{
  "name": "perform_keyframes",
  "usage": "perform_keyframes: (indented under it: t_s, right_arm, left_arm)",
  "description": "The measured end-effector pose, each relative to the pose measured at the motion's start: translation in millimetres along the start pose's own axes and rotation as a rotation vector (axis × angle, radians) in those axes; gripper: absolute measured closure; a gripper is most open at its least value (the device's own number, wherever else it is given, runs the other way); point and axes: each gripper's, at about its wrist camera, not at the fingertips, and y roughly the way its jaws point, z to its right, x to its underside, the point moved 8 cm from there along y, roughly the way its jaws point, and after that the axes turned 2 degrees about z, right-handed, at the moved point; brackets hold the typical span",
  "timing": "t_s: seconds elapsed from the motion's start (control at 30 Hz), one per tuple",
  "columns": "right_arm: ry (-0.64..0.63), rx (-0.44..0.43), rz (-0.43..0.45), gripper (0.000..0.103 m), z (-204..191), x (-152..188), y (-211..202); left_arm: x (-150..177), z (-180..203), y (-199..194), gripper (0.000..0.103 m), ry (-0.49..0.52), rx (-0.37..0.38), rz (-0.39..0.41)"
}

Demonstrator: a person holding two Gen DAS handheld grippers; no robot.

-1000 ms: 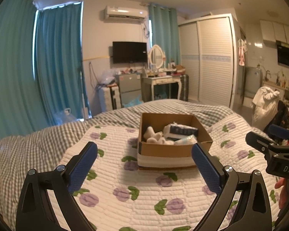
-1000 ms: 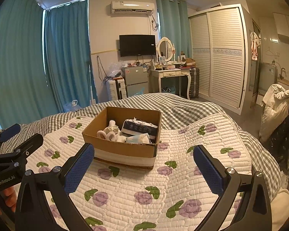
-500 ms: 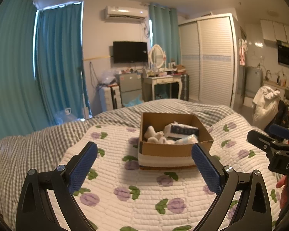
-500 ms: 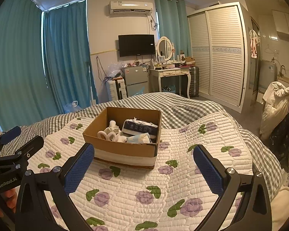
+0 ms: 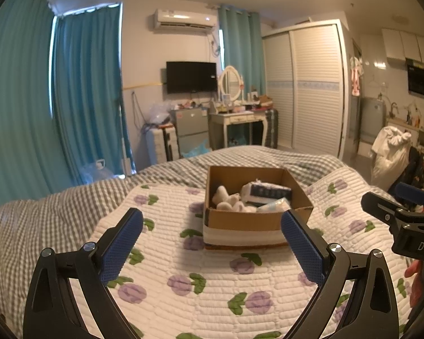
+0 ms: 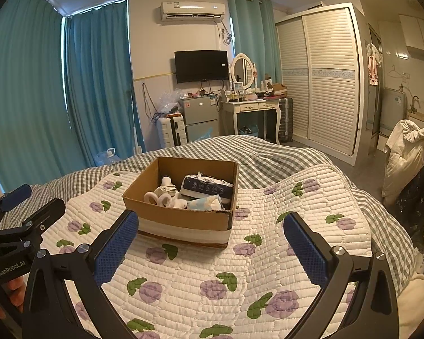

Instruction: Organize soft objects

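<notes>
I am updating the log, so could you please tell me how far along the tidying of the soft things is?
Done, apparently: the cardboard box on the quilt already holds white socks, a dark tissue pack and a light packet. In hand: nothing; the left gripper and right gripper are open and empty, short of the box. Left: unclear; no loose soft items show on the quilt.
</notes>
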Motion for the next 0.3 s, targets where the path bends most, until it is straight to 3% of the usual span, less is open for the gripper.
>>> perform_keyframes:
  t_s: [0.3]
  right_arm:
    - [0.007,-0.012,-0.001,0.000,-3.3,-1.5,-0.2]
  left_arm:
    - [-0.8,-0.3,-0.9,0.003,0.000,0.007,0.002]
